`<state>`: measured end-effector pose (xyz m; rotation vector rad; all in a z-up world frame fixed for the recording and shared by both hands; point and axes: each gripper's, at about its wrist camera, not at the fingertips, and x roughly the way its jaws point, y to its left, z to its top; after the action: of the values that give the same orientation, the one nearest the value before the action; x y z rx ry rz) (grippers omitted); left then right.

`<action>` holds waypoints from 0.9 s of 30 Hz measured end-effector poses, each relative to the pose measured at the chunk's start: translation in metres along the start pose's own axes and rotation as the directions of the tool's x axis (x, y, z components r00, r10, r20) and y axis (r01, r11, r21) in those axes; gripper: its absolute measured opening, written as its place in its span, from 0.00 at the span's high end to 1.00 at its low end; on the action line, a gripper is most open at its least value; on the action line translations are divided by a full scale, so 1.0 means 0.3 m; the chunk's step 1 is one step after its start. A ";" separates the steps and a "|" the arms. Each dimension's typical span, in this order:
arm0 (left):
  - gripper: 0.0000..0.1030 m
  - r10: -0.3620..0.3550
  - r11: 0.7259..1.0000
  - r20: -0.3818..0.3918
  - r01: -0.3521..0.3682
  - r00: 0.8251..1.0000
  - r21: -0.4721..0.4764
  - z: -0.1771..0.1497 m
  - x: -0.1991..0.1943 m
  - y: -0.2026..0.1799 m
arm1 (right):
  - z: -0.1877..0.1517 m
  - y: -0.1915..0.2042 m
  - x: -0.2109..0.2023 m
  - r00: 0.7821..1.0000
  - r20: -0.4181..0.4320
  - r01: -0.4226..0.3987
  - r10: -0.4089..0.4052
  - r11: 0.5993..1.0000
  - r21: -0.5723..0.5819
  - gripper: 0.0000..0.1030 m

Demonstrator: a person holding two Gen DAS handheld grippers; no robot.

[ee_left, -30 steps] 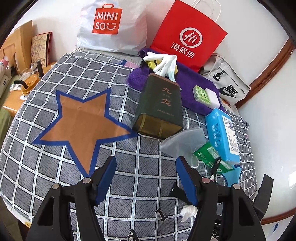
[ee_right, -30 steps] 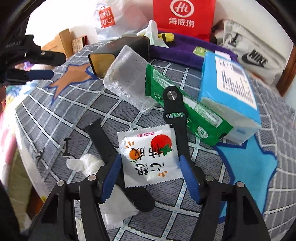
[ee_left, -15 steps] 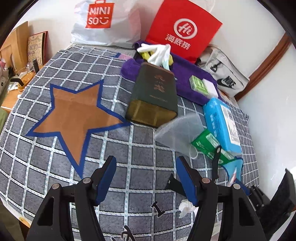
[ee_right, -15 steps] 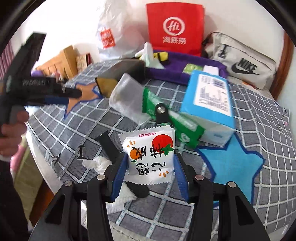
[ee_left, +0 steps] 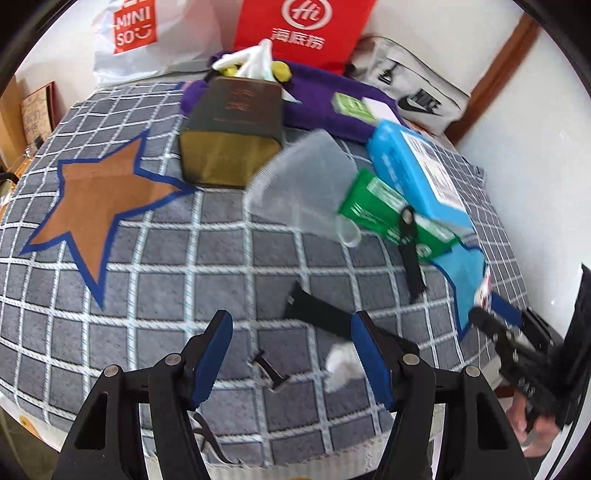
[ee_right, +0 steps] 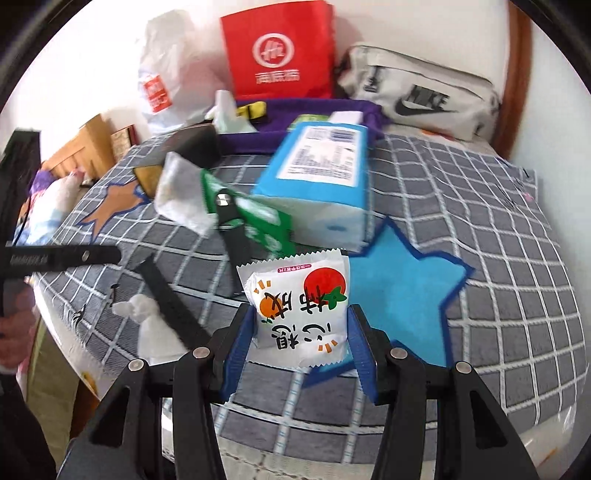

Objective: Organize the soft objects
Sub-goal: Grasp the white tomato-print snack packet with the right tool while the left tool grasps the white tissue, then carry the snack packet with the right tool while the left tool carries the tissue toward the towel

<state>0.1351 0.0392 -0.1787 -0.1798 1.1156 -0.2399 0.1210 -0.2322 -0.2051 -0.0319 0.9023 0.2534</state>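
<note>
My right gripper [ee_right: 301,325] is shut on a white snack packet [ee_right: 299,306] with a tomato print and holds it above the near edge of the blue star patch [ee_right: 402,291]. In the left wrist view that gripper [ee_left: 495,317] shows at the right edge. My left gripper [ee_left: 291,354] is open and empty over the near part of the checked cloth [ee_left: 147,295]. A blue tissue pack [ee_right: 317,177], a green packet [ee_right: 258,218] and a clear pouch [ee_left: 299,192] lie mid-table. A white tissue wad [ee_left: 340,363] lies by the left gripper's right finger.
A dark box [ee_left: 236,133] lies by the orange star patch [ee_left: 99,199]. Two black straps [ee_left: 317,314] lie near the front. A purple cloth [ee_left: 321,107], red bag [ee_left: 303,29], white Miniso bag [ee_left: 147,37] and grey Nike pouch [ee_left: 413,96] line the back wall.
The right gripper has closed on the snack packet, lifted it off the cloth and carried it right toward the blue star. The left gripper has shifted slightly and stays open.
</note>
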 end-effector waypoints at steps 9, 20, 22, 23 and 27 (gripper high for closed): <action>0.39 -0.062 0.994 -0.065 0.068 0.996 0.086 -0.086 0.067 -0.115 | -0.016 -0.105 -0.043 0.998 0.020 0.052 -0.053 0.996 0.067 0.51; 0.70 0.016 0.986 -0.016 -0.013 1.000 0.168 -0.106 0.098 -0.155 | -0.057 -0.114 -0.025 1.000 0.003 0.029 -0.029 0.995 0.097 0.50; 0.71 -0.012 0.991 -0.025 0.015 1.000 0.133 -0.091 0.093 -0.127 | -0.056 -0.105 -0.013 1.000 -0.007 0.023 -0.023 0.995 0.093 0.50; 0.72 -0.012 0.993 -0.023 0.014 1.000 0.118 -0.086 0.088 -0.113 | -0.055 -0.099 -0.009 1.000 -0.011 0.021 -0.021 0.996 0.090 0.50; 0.72 0.015 0.998 -0.002 -0.015 1.000 0.067 -0.070 0.046 -0.039 | -0.052 -0.075 0.009 1.000 -0.028 0.011 -0.009 0.997 0.082 0.50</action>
<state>0.1208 0.0236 -0.1966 -0.1115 1.1097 -0.2637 0.1158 -0.2555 -0.2186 0.0364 0.9391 0.2067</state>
